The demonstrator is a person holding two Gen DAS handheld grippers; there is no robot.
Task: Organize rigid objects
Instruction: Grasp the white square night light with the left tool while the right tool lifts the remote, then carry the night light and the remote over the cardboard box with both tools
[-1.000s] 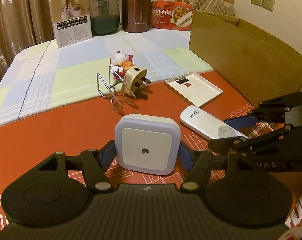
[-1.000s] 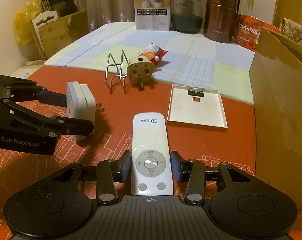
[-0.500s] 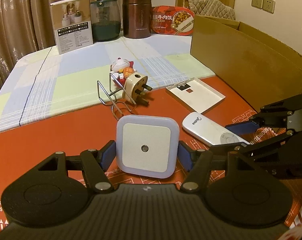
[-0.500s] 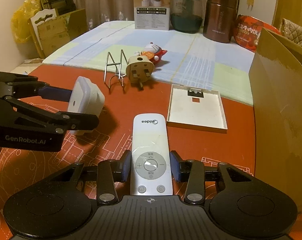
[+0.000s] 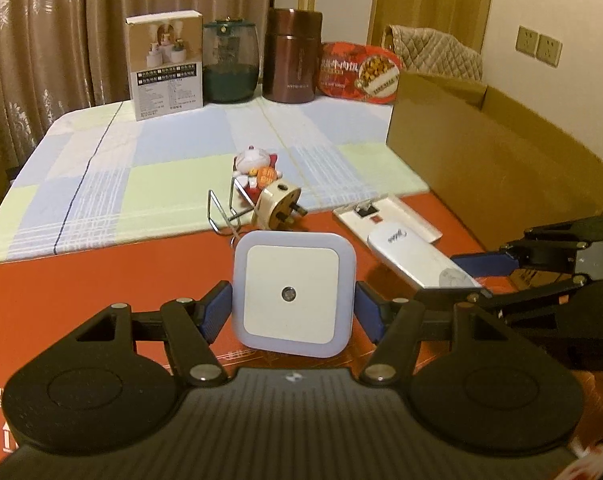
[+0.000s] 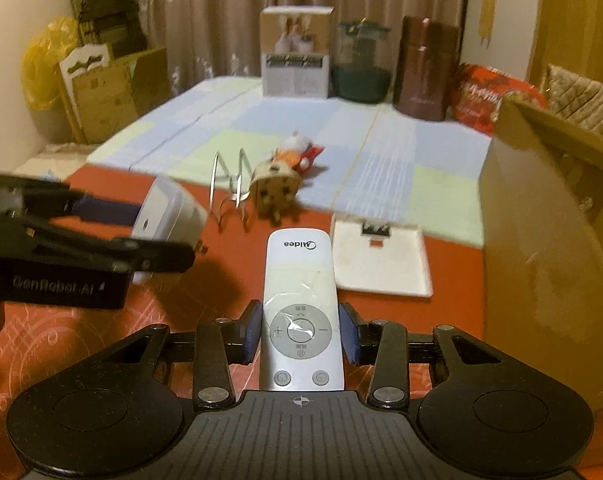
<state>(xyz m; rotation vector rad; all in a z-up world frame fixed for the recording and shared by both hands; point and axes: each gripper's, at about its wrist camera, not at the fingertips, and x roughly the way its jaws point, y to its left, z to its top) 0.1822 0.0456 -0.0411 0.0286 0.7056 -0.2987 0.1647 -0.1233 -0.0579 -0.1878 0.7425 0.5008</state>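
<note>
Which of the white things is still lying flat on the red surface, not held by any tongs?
The thin square white tray; the night light and remote are both gripped.

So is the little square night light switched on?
Cannot tell. The night light sits clamped in the left gripper, off the table, unplugged; its pale face shows no clear glow in the warm room light.

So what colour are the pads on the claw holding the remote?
Blue pads on a black right claw, gripping the white remote; clearest in the right wrist view.
</note>
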